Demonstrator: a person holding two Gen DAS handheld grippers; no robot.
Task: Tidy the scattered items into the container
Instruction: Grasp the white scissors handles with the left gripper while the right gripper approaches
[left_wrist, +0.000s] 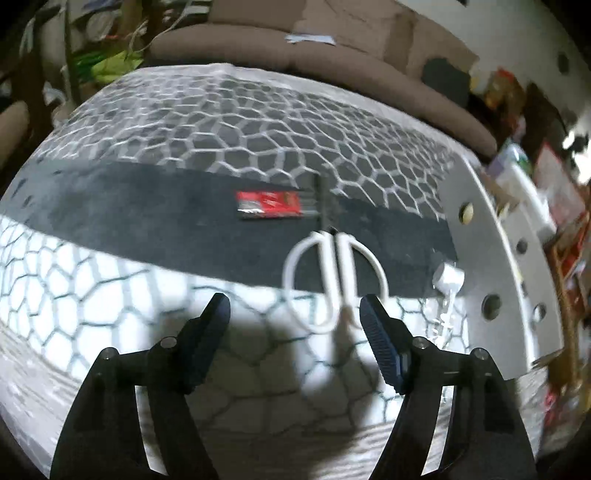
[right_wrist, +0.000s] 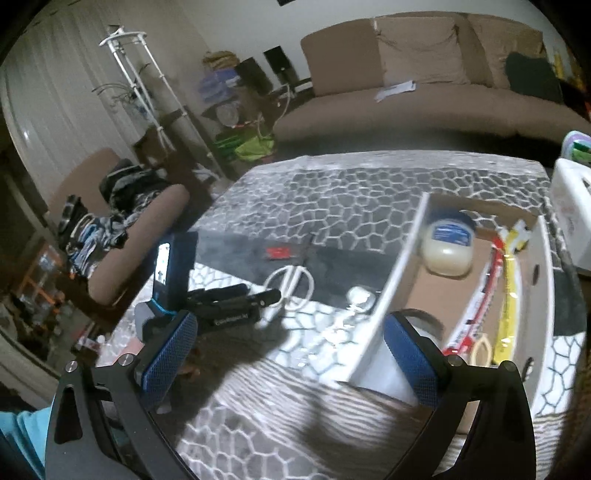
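in the left wrist view, a red packet (left_wrist: 267, 204) is seen at about ten o'clock from the scissors, flat on the dark band of the patterned cloth (left_wrist: 221, 122). the left gripper (left_wrist: 294, 309) is held over the pale part of the cloth with its jaws parted and released; nothing is pressed by the fingers. the white-handled scissors (left_wrist: 334, 273) lie just beyond the tips, toward one o'clock, with the lower handle loop reaching in near the right-hand finger (left_wrist: 380, 343); contact there cannot be told. a small white capped item (left_wrist: 447, 278) is found at three o'clock from the scissors, beside the white wall of the box (left_wrist: 491, 258).

in the right wrist view, the left gripper's body is seen at nine o'clock, pointing at the scissors (right_wrist: 291, 284). the right gripper (right_wrist: 290, 356) is spread wide and nothing is gripped; its right-hand finger (right_wrist: 413, 354) stands in front of the box wall (right_wrist: 399, 254). inside the cardboard box, a jar with a blue label (right_wrist: 448, 243) is lying at twelve o'clock, and a red-and-white pack (right_wrist: 476, 306) and a yellow pack (right_wrist: 511, 299) at three o'clock.
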